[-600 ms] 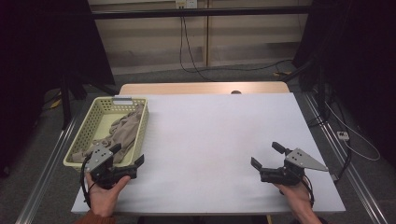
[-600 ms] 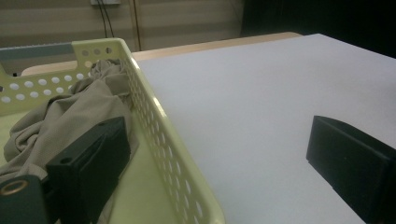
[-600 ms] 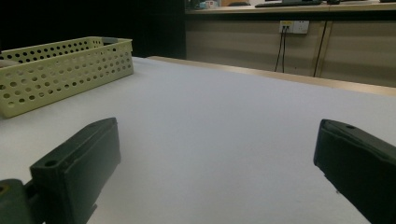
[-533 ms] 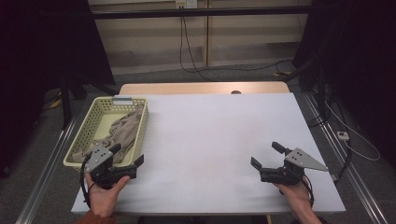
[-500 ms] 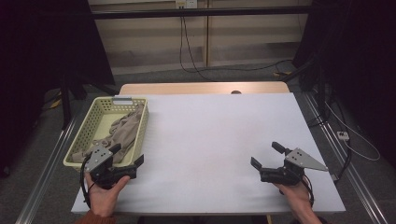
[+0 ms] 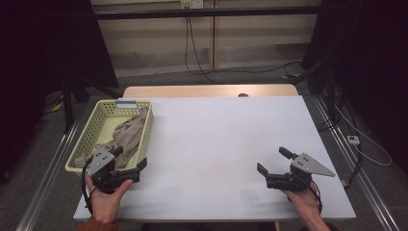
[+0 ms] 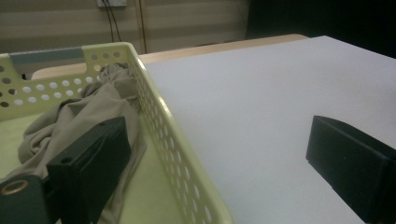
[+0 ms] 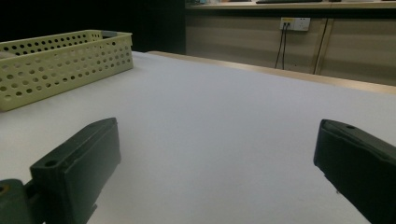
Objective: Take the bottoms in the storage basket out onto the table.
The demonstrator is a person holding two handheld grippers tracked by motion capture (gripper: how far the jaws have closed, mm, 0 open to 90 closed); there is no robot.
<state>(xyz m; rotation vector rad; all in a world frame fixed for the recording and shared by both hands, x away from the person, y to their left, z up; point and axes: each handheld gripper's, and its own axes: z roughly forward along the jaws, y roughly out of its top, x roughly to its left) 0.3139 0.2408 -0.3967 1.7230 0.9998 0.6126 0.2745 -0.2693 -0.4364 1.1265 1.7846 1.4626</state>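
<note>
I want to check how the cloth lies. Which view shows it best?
The high view: the whole beige cloth lies bunched in the basket. The left gripper view shows part close up; the right gripper view gives the basket's wall.

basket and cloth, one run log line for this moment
left hand-held gripper: open, astride basket wall | cloth: in basket | right hand-held gripper: open, empty

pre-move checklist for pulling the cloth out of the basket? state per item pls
1. Left gripper open: ok, fingers wide apart with nothing between them.
2. Left gripper lined up on the cloth: not ok, it straddles the basket wall, one finger inside, one outside.
3. Cloth reachable: ok, it lies loose in the basket, partly draped against the wall.
4. Right gripper open and free: ok, holding nothing.
5. Table has bare space for the cloth: ok.
</note>
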